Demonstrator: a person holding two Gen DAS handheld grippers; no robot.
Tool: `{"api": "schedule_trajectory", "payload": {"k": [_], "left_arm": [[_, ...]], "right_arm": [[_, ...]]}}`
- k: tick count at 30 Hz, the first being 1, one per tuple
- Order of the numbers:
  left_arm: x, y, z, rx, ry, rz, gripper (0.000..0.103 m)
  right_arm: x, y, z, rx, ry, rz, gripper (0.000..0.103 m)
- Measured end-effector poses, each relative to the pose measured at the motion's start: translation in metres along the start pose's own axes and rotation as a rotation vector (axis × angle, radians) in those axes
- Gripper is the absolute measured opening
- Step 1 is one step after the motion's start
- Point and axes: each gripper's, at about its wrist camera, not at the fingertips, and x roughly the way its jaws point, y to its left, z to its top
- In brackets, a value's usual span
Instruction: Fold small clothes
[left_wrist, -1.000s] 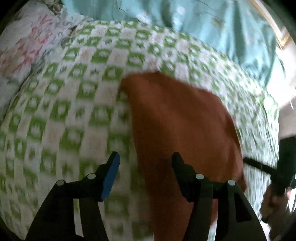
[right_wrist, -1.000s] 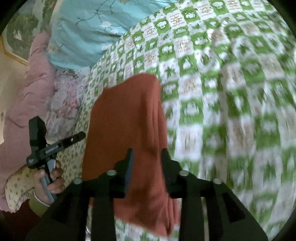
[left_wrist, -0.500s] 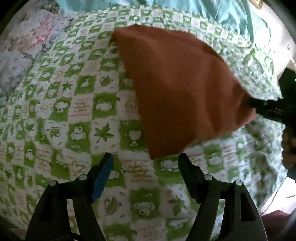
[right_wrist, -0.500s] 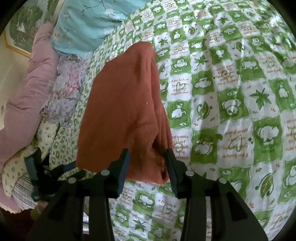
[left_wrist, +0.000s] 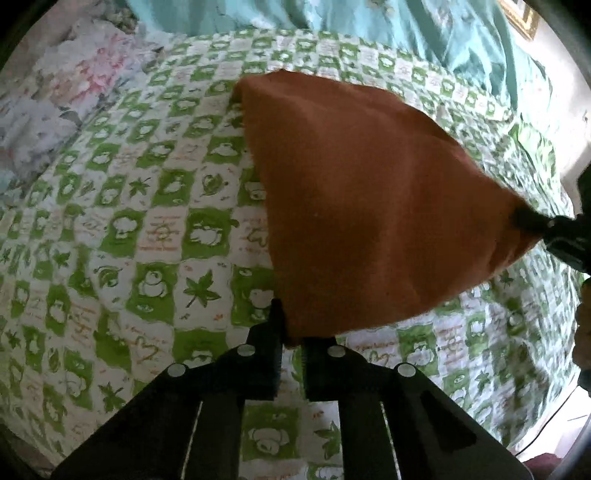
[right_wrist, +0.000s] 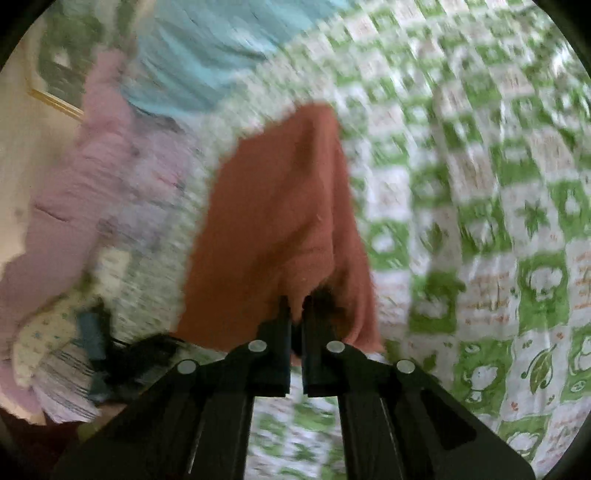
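Note:
A rust-orange cloth (left_wrist: 369, 199) lies folded on the green-and-white checked bedspread (left_wrist: 159, 236). My left gripper (left_wrist: 291, 332) is shut on the cloth's near corner. In the right wrist view the same cloth (right_wrist: 280, 221) runs away from me, and my right gripper (right_wrist: 297, 310) is shut on its near edge; this view is blurred by motion. The right gripper's tip also shows in the left wrist view (left_wrist: 532, 219), pinching the cloth's right corner.
A teal pillow (left_wrist: 369, 26) lies at the head of the bed. Floral bedding (left_wrist: 62, 96) is at the left. Pink bedding (right_wrist: 74, 192) and a framed picture (right_wrist: 55, 74) show in the right wrist view. The bed's edge runs along the right of the left wrist view.
Both grippers were open half a second ago and have closed on the cloth's near corners. The right wrist view has become blurred as that gripper moves.

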Motion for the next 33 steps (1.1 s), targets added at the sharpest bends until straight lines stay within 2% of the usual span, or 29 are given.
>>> {"api": "schedule_trajectory", "payload": {"k": [2,4,7,9,12,13,15,17,20,23,26,28,30,31,33], "left_arm": [[0.006,0.001,-0.004,-0.003,0.023,0.005,0.006],[0.016,0.000,-0.010,0.001,0.047,0.012,0.006],[0.018,-0.003,-0.014,0.004,0.062,0.024,0.006],[0.015,-0.003,-0.015,0.010,0.084,0.004,0.006],[0.005,0.000,-0.020,0.025,0.120,-0.035,0.007],[-0.001,0.002,-0.021,0.033,0.122,-0.045,0.008],[-0.018,0.008,-0.019,0.040,0.110,-0.077,0.012],[-0.035,0.012,-0.012,0.032,0.075,-0.124,0.012],[-0.045,0.012,0.006,0.016,0.025,-0.174,0.014],[-0.035,0.006,0.029,-0.017,0.008,-0.225,0.015],[-0.021,-0.004,0.043,-0.014,0.002,-0.264,0.016],[-0.002,-0.002,0.047,-0.017,0.034,-0.251,0.016],[0.024,0.000,0.045,-0.029,0.109,-0.215,0.013],[0.032,0.002,0.043,-0.036,0.130,-0.210,0.011],[0.035,0.006,0.041,-0.049,0.123,-0.230,0.011]], "right_arm": [[-0.004,-0.002,0.002,-0.033,0.006,-0.062,0.004],[0.006,-0.013,-0.001,-0.037,0.052,-0.121,0.004],[0.028,-0.030,-0.012,-0.029,0.139,-0.182,0.004],[0.035,-0.034,-0.018,-0.022,0.151,-0.208,0.004],[0.029,-0.033,-0.014,0.000,0.162,-0.215,0.005],[0.027,-0.031,-0.013,-0.005,0.172,-0.228,0.009],[0.016,-0.029,-0.008,-0.007,0.175,-0.237,0.010],[-0.002,-0.020,-0.001,-0.018,0.124,-0.247,0.010],[-0.016,-0.001,0.014,-0.047,0.039,-0.212,0.010],[0.006,0.022,0.036,-0.085,0.034,-0.161,0.010],[0.041,0.034,0.051,-0.125,0.058,-0.148,0.010],[0.061,0.032,0.055,-0.125,0.083,-0.179,0.010],[0.075,0.019,0.055,-0.110,0.106,-0.236,0.009],[0.083,0.006,0.055,-0.083,0.118,-0.237,0.007],[0.088,-0.006,0.053,-0.058,0.104,-0.197,0.006]]}}
